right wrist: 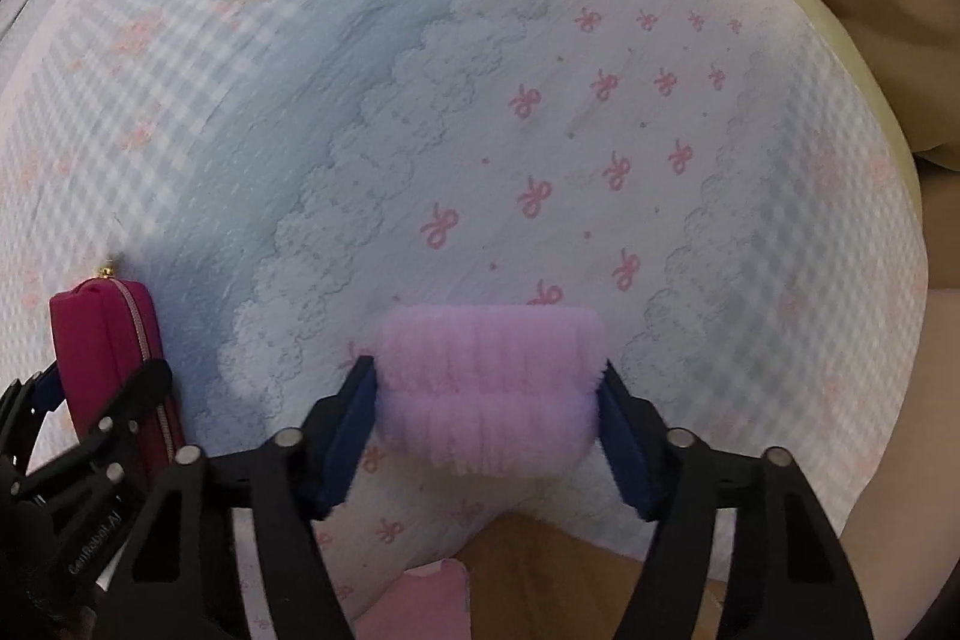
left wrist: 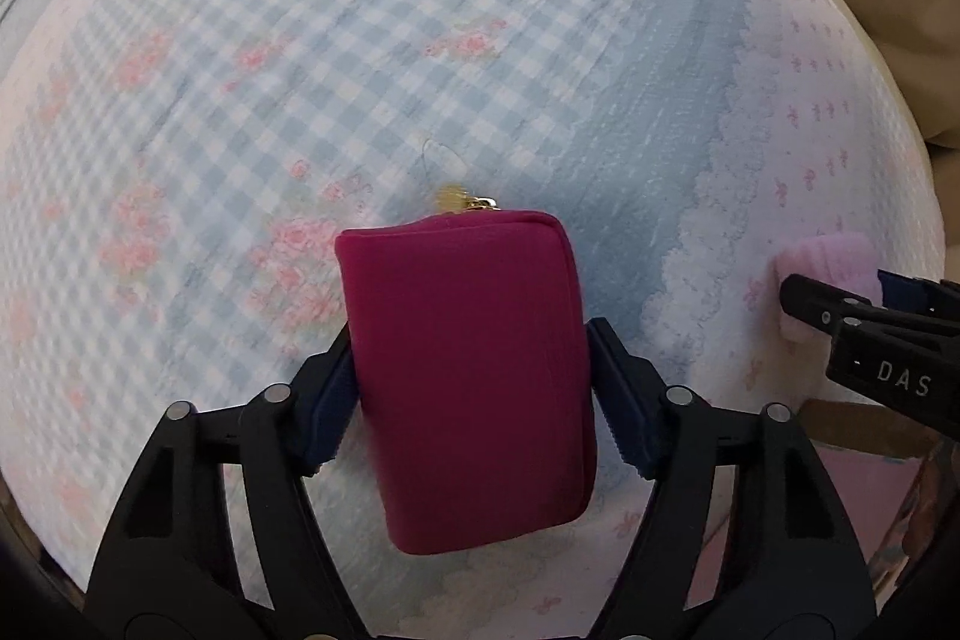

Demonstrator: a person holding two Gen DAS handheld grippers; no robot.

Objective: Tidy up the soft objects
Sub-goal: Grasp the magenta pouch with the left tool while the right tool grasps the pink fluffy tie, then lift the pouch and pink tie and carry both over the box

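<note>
Left wrist view: my left gripper (left wrist: 471, 388) clamps a magenta zip pouch (left wrist: 468, 376) by its long sides above the patterned bedspread (left wrist: 360, 40); it looks padded and light, best held mid-body, clear of the zipper. Right wrist view: my right gripper (right wrist: 486, 403) squeezes a fluffy pink roll (right wrist: 489, 388), soft and compressible, over the bow-print border, the pouch just left.

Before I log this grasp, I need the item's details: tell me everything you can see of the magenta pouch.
The magenta pouch is a small, soft, rounded-rectangular case of smooth fabric. A pink zipper runs along one edge, ending in a gold pull at its far end. The left gripper clamps its two sides with blue pads, over the checked floral bedspread.
</note>
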